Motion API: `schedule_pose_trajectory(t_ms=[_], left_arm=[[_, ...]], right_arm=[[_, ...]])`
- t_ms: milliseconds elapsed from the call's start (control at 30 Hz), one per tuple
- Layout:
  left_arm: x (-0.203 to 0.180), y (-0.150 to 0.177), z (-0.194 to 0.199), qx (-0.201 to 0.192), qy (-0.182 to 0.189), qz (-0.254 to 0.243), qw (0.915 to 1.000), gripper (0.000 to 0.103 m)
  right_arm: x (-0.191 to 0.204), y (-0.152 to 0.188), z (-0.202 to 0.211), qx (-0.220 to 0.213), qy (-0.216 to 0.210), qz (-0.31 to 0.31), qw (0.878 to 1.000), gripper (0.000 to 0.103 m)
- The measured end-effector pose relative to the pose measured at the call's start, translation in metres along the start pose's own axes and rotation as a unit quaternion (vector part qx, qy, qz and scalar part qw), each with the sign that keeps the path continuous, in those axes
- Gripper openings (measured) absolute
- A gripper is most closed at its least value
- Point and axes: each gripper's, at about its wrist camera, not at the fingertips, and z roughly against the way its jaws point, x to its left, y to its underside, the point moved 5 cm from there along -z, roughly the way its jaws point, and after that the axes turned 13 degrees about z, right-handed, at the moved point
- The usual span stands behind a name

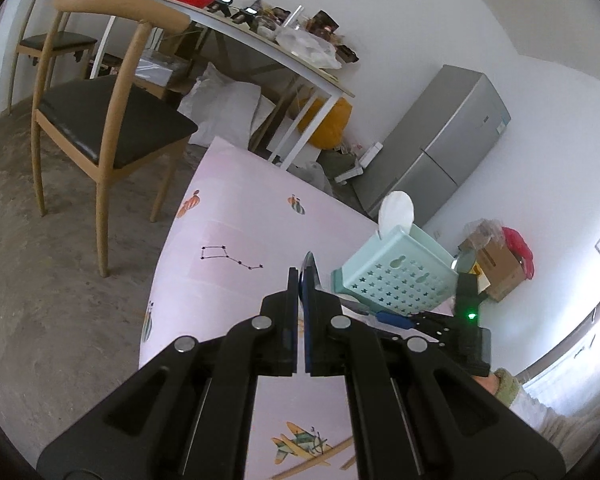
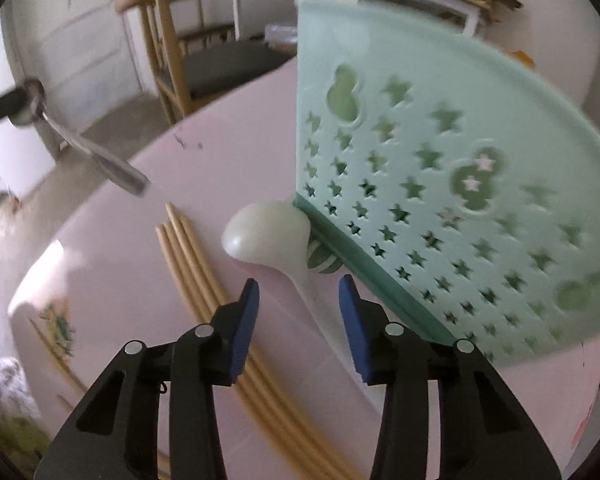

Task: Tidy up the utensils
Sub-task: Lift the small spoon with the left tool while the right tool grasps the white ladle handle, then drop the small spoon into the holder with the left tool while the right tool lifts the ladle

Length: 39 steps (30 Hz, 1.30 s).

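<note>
My left gripper (image 1: pixel 301 276) is shut on a metal spoon (image 1: pixel 310 264), held above the pink table; the same spoon (image 2: pixel 80 140) shows at the left of the right wrist view. A mint green perforated utensil basket (image 1: pixel 396 276) stands to its right with a white spoon (image 1: pixel 396 210) sticking up in it. My right gripper (image 2: pixel 298 296) is open, low over the table, its jaws either side of the handle of a white plastic spoon (image 2: pixel 268 236) lying against the basket (image 2: pixel 440 160). Several wooden chopsticks (image 2: pixel 192 264) lie left of it.
The pink tablecloth (image 1: pixel 228 236) has cartoon prints. A wooden chair (image 1: pixel 108 112) stands off the table's far left corner. A cluttered white table (image 1: pixel 300 60), a grey fridge (image 1: pixel 440 148) and a cardboard box (image 1: pixel 496 268) stand behind.
</note>
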Motion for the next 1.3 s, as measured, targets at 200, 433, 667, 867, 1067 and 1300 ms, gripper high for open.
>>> schedule_pose_trajectory(t_ms=[200,433,667,867,1067,1300], left_arm=[[0.005,-0.002,0.0,-0.001,0.002,0.003,1.0,0.001],[-0.003,-0.006,0.005,-0.012,0.008,-0.007,0.9999,0.001],[-0.046,-0.019,0.02,-0.044,0.037,-0.048,0.9972,0.001],[-0.1,-0.032,0.024,-0.067,0.063,-0.094,0.9913,0.001],[-0.166,-0.048,0.006,-0.092,0.065,-0.176,0.978,0.001],[-0.215,-0.069,-0.034,-0.095,0.038,-0.228,0.9682,0.0]], right_arm=[[0.004,-0.007,-0.008,0.009,0.001,0.025,1.0,0.026],[0.02,-0.014,0.001,-0.003,0.049,0.071,0.996,0.004],[0.038,-0.009,0.042,-0.041,0.089,0.097,0.99,0.004],[0.035,0.006,0.101,-0.096,0.117,0.062,0.987,0.004],[0.015,0.034,0.17,-0.167,0.135,0.0,0.977,0.004],[-0.002,0.065,0.208,-0.212,0.154,-0.057,0.963,0.004]])
